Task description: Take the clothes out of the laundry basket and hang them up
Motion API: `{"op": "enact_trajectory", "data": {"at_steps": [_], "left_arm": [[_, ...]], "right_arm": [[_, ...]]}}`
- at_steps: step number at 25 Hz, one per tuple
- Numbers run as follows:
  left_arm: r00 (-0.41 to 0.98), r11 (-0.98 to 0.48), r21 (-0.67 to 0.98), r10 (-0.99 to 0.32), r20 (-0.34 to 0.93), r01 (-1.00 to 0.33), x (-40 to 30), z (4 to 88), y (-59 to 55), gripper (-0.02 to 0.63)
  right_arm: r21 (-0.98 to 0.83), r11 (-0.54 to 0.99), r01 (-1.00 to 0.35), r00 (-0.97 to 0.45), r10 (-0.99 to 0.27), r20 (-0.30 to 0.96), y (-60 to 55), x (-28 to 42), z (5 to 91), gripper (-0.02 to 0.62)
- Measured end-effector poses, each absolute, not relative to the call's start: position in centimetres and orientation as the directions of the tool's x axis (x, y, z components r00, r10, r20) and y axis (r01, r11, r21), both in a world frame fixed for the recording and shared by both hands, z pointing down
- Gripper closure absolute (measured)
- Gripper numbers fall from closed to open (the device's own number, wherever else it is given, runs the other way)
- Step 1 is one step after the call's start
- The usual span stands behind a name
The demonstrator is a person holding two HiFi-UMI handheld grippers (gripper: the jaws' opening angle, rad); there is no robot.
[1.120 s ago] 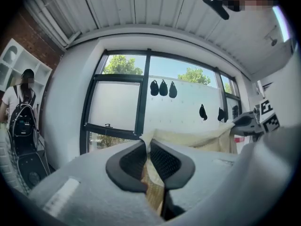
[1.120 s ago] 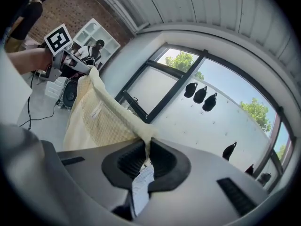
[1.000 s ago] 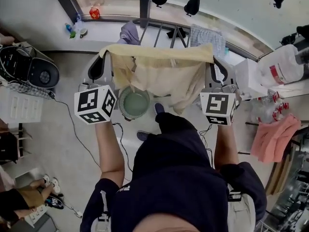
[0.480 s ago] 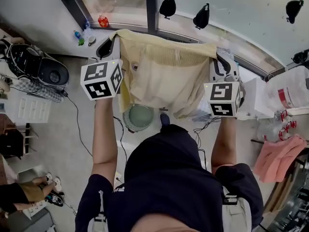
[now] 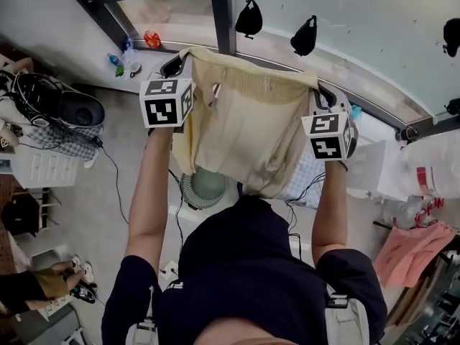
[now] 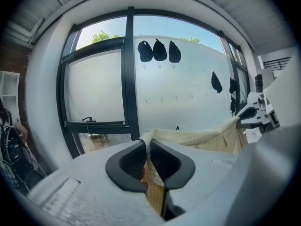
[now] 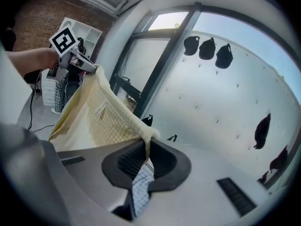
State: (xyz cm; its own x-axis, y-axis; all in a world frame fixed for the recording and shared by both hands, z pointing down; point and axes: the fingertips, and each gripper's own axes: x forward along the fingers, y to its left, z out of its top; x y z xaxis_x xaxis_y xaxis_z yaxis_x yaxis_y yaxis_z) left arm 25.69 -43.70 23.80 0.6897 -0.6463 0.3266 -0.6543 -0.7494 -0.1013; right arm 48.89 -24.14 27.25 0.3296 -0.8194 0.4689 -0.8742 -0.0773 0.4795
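Item: cream waffle-knit garment [image 5: 248,117], spread taut, held aloft above the green basket [image 5: 207,187]. Grips: left hand-held gripper [image 5: 176,65] and right hand-held gripper [image 5: 323,92], each clenched on a top corner. Change: garment carried up toward the window frame [image 5: 221,13]; hanging apparently next. Clearance: hem free; frame close ahead.

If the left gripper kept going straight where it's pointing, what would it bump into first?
Probably the pale wall, right beside the dark window post. The left gripper, shut on the cream cloth, points that way and nothing else shows in between, though I can't tell how far.
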Motion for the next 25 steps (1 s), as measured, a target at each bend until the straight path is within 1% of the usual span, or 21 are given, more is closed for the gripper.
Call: {"op": "enact_trajectory", "data": {"at_steps": [4,10,15,18,19,20,21,22,23,25], "left_arm": [[0.666,-0.748,-0.068,-0.624,0.409,-0.66,28.9,28.0,-46.2,0.571],[0.608,-0.735,-0.007,-0.565,0.557,-0.678,32.6,37.1,-48.9,0.569],[0.552,-0.724,0.025,-0.502,0.666,-0.689,34.6,44.0,-50.1,0.569],[0.534,-0.72,0.048,-0.466,0.706,-0.692,35.4,47.2,-50.3,0.569],[0.539,-0.72,0.067,-0.452,0.711,-0.691,35.8,47.8,-50.2,0.564],[0.552,-0.724,0.092,-0.43,0.715,-0.683,36.3,48.4,-50.0,0.523],[0.569,-0.734,0.121,-0.399,0.719,-0.668,36.8,48.8,-49.6,0.407],[0.586,-0.745,0.149,-0.368,0.722,-0.65,37.2,49.3,-49.2,0.36],[0.597,-0.753,0.166,-0.346,0.724,-0.637,37.5,49.6,-48.7,0.35],[0.603,-0.759,0.175,-0.33,0.726,-0.627,37.3,50.2,-47.9,0.342]], "right_arm": [[0.414,-0.066,-0.908,0.299,-0.793,0.53,-26.5,52.1,31.3,0.575],[0.353,-0.076,-0.933,0.291,-0.737,0.61,-29.4,56.2,38.4,0.574],[0.277,-0.076,-0.958,0.255,-0.668,0.699,-31.0,58.1,45.0,0.574],[0.237,-0.09,-0.967,0.238,-0.643,0.728,-31.1,58.5,47.6,0.574],[0.226,-0.096,-0.969,0.235,-0.635,0.736,-31.1,58.7,48.4,0.574],[0.208,-0.102,-0.973,0.225,-0.628,0.745,-31.1,58.9,49.1,0.572],[0.178,-0.106,-0.978,0.205,-0.62,0.757,-31.2,59.0,49.9,0.559],[0.135,-0.111,-0.985,0.175,-0.612,0.771,-31.3,59.0,50.8,0.502],[0.086,-0.118,-0.989,0.14,-0.604,0.785,-31.3,58.9,51.7,0.43],[0.009,-0.135,-0.991,0.087,-0.587,0.805,-30.7,58.5,53.1,0.337]]}}
